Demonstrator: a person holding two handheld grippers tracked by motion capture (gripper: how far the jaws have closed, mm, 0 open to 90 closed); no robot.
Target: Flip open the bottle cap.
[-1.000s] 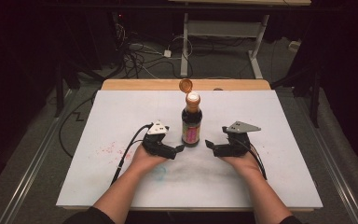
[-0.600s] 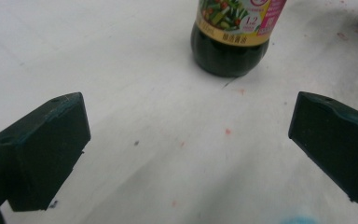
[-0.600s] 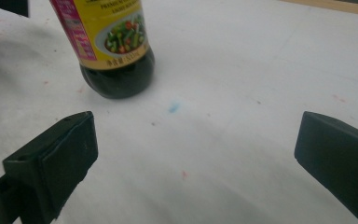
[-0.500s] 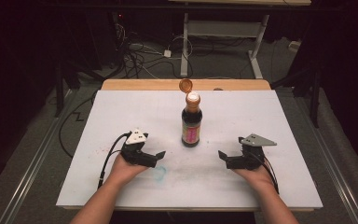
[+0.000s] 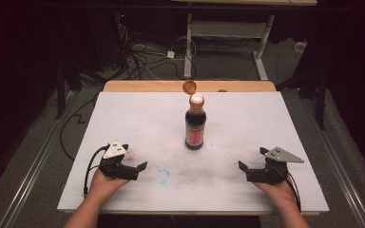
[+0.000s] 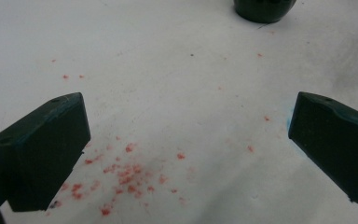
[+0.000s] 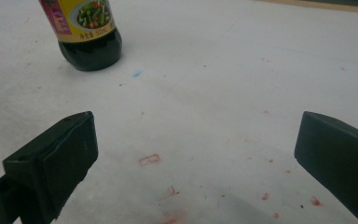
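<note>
While both hands rest near the bottom edge of the high view, a dark sauce bottle stands upright at the centre of the white counter, well apart from either tool. Its orange flip cap is swung open above the neck, and a pink and yellow label wraps its lower body.

At the lower left of the high view, the left tool sits in the person's left hand, its jaws spread apart with nothing between them, pointing toward the frame's right. A cable loops from it along the counter's left side. In the left gripper view the two black jaws stand wide at the lower left and right of the frame, with a scatter of red specks on the white surface between them; the rounded dark base of the bottle shows at the top edge, right of centre.

At the lower right of the high view, the right tool is held in the right hand, also released and holding nothing, its jaws pointing toward the frame's left. In the right gripper view the jaws stand wide at the lower corners, and the bottle's lower half fills the upper left, its label showing green vegetables. Faint red marks dot the surface between the jaws.

A faint blue smudge lies on the counter between the two tools.
</note>
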